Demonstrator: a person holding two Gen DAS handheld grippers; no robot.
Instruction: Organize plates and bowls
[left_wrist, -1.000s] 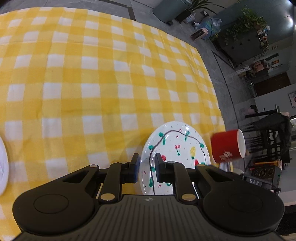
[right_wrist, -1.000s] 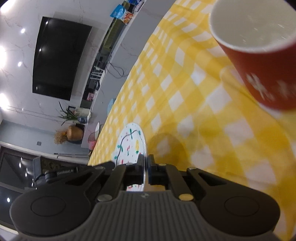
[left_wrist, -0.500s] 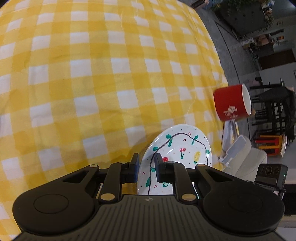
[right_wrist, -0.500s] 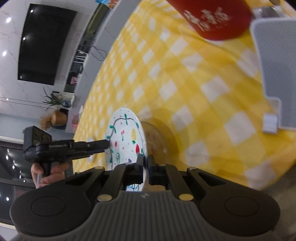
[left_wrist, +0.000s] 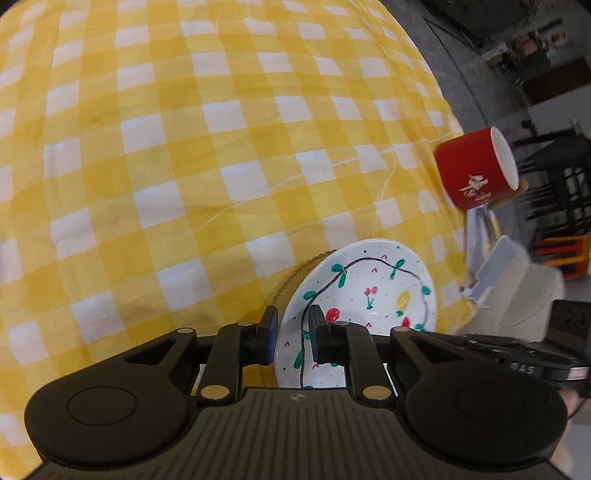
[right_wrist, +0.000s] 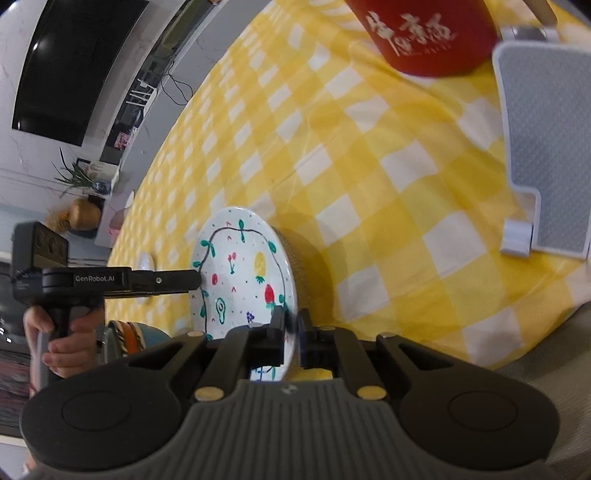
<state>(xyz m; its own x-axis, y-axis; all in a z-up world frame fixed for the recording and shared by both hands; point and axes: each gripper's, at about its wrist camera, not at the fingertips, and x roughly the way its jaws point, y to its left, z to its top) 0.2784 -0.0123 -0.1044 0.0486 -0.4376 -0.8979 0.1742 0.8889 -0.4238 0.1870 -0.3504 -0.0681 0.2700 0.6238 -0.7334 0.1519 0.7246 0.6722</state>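
Painted plate (left_wrist: 373, 288), yellow checked tablecloth (left_wrist: 184, 147), wall television (right_wrist: 66, 62)

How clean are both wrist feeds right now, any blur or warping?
Left wrist: painted plate sharp, checked tablecloth bulges from fisheye, red mug slightly soft. Right wrist: mug and grey rack blurred, plate crisp, glare spots on wall.

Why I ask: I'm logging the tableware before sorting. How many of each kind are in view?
Plates: 2, painted plate and white plate
Glass dishes: 1, amber dish
Mugs: 1, red mug
Bowls: 1, striped bowl, partly hidden
Total: 5
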